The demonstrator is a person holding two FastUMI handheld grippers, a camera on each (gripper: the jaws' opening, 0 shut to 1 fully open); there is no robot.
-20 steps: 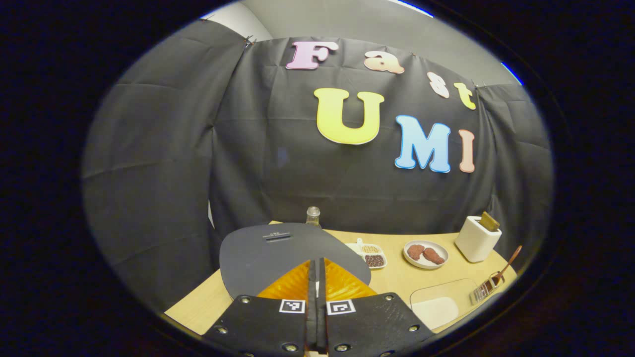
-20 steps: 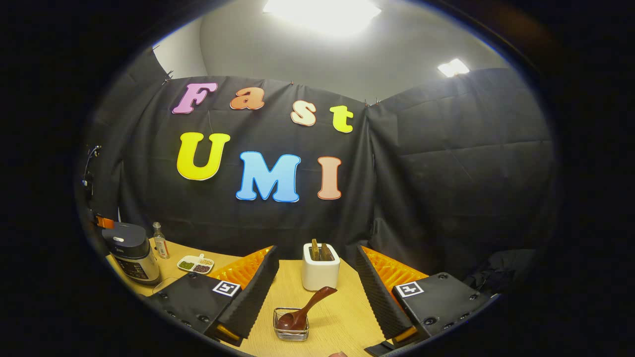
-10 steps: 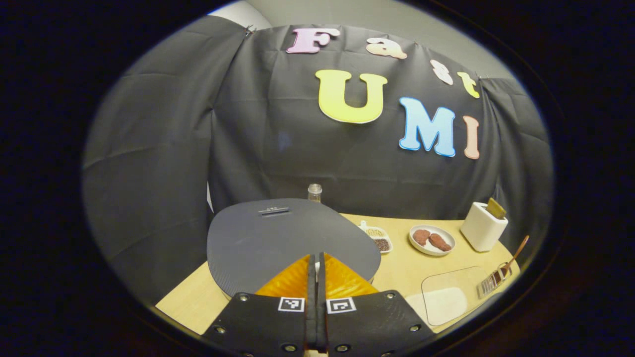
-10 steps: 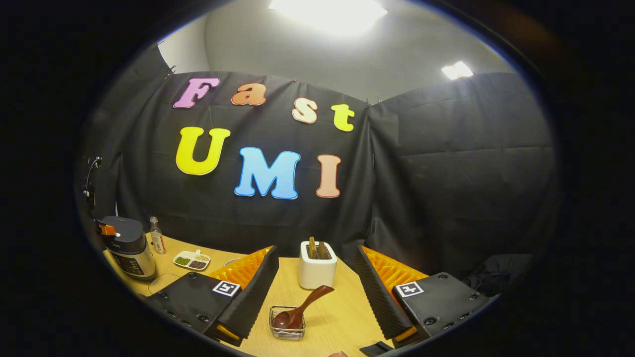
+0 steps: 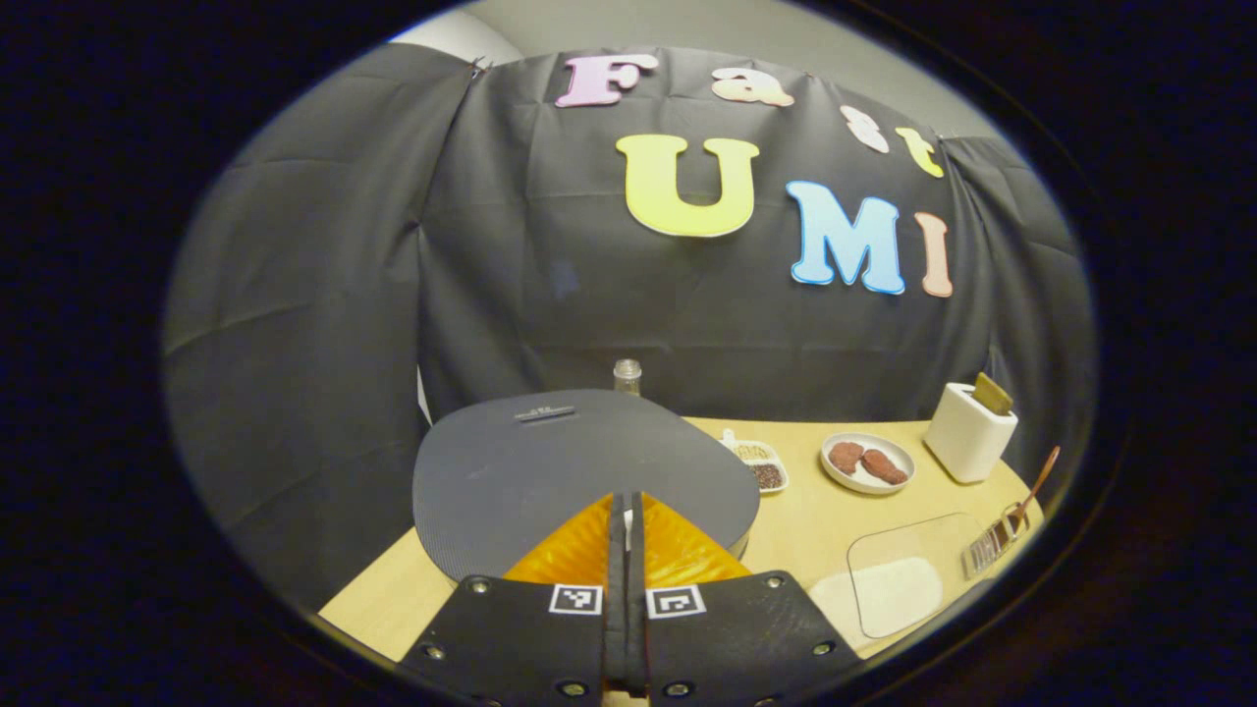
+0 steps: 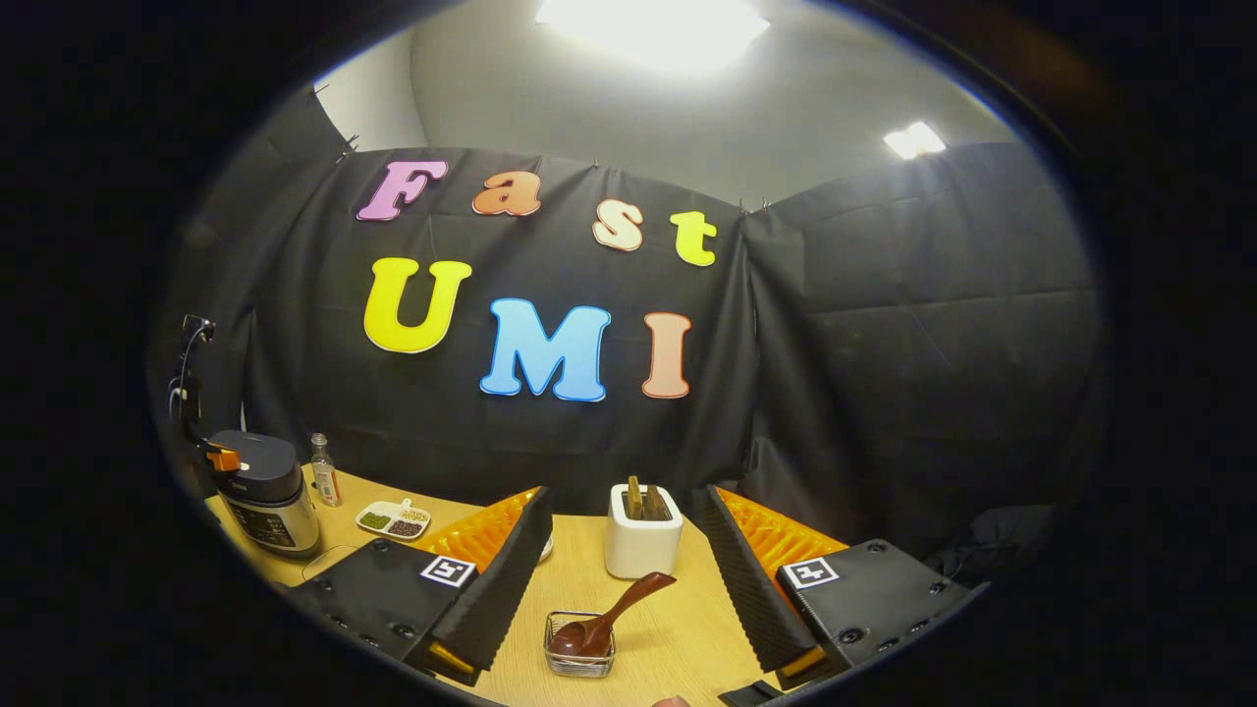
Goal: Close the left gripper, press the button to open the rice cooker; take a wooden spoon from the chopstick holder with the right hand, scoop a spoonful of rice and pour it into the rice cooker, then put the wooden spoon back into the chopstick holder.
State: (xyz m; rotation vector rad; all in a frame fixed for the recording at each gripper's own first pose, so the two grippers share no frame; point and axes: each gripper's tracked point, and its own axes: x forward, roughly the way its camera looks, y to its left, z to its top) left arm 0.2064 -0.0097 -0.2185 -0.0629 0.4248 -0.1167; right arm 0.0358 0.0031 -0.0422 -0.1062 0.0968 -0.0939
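Left hand-held gripper (image 5: 626, 511): two flat black plates at the bottom of the left gripper view, textured, each with round silver screws along the edges and one small square black-and-white marker near the inner corner. Ribbed orange inner panels ahead of the plates.

Right hand-held gripper (image 6: 624, 565): same black plates with screws, one square marker on each. Inner faces lined with dark ridged padding, backed by ribbed orange panels. Small orange tabs at the lower inner edges.
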